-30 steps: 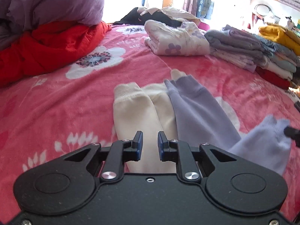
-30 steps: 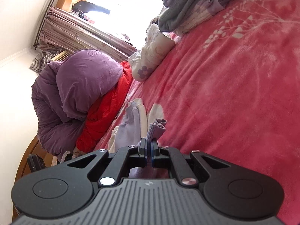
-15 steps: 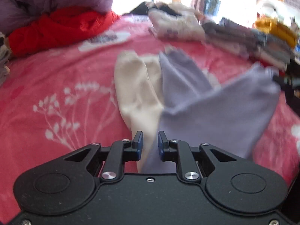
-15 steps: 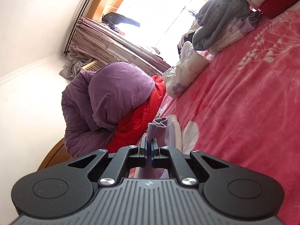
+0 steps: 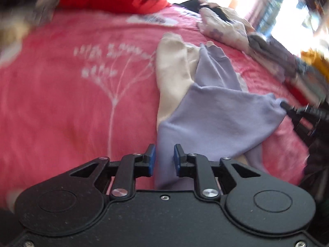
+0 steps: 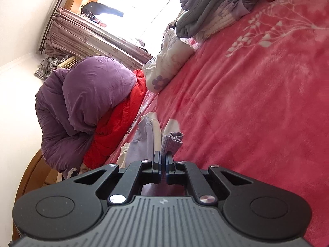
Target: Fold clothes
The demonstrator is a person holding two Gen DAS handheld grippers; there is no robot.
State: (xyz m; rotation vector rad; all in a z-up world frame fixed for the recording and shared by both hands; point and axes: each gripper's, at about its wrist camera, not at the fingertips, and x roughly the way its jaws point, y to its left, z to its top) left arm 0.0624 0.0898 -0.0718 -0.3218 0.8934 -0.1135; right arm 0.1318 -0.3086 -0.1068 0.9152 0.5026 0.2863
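A lilac and cream garment [image 5: 216, 115] lies on the pink flowered bedspread [image 5: 82, 107], its cuffs pointing toward the far side. My left gripper [image 5: 163, 157] hovers over the garment's near lilac edge. Its jaws are opening, and lilac cloth shows in the gap without being pressed by the pads. My right gripper [image 6: 163, 162] is shut on a ribbed lilac cuff [image 6: 171, 142]. In the left wrist view the right gripper [image 5: 287, 107] holds that lilac corner stretched out to the right.
A purple quilt [image 6: 90, 94] and a red quilt [image 6: 115, 127] are heaped at the head of the bed. A folded white flowered piece [image 6: 164, 68] and stacks of folded clothes [image 6: 213, 10] line the far side. A wooden bed frame [image 6: 30, 175] shows at the left.
My left gripper has swung across the bed to the garment's near lilac edge and its jaws have widened. The lilac corner in the right gripper now stretches flat to the right.
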